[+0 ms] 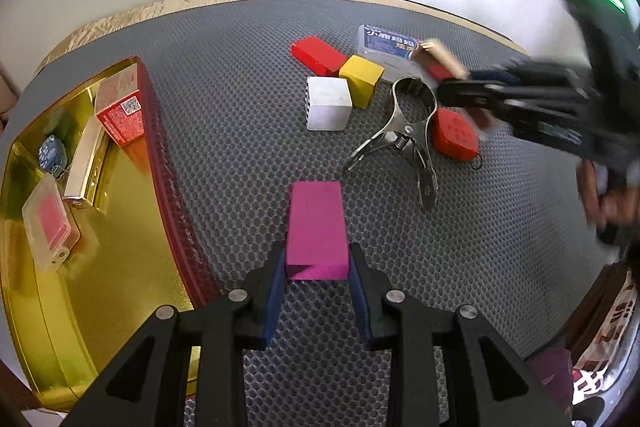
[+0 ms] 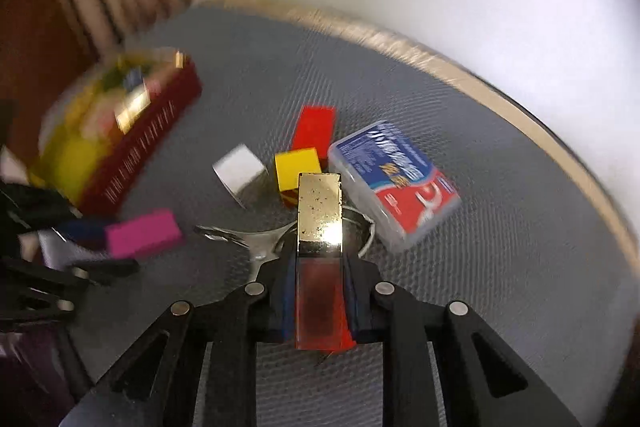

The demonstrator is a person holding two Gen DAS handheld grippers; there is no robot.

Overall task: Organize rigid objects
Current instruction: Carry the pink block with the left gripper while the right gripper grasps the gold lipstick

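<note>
My left gripper (image 1: 318, 263) is shut on the near end of a magenta block (image 1: 316, 223), low over the grey mat (image 1: 240, 87). In the right wrist view the same block (image 2: 142, 233) shows at the left. My right gripper (image 2: 320, 261) is shut on a red tube with a gold cap (image 2: 320, 211), the cap pointing forward above the other objects. In the left wrist view the right gripper (image 1: 452, 85) is blurred at the right, with the tube (image 1: 440, 61) in it. An open gold tin with red walls (image 1: 120, 267) lies at the left.
On the mat lie a red block (image 1: 316, 55), a yellow cube (image 1: 362, 79), a white cube (image 1: 328, 103), a metal spring clip (image 1: 404, 135), a red tag (image 1: 456, 139) and a clear labelled box (image 1: 384, 45). The tin holds a red carton (image 1: 120, 115), a gold bar (image 1: 84, 163) and a clear case (image 1: 48, 223).
</note>
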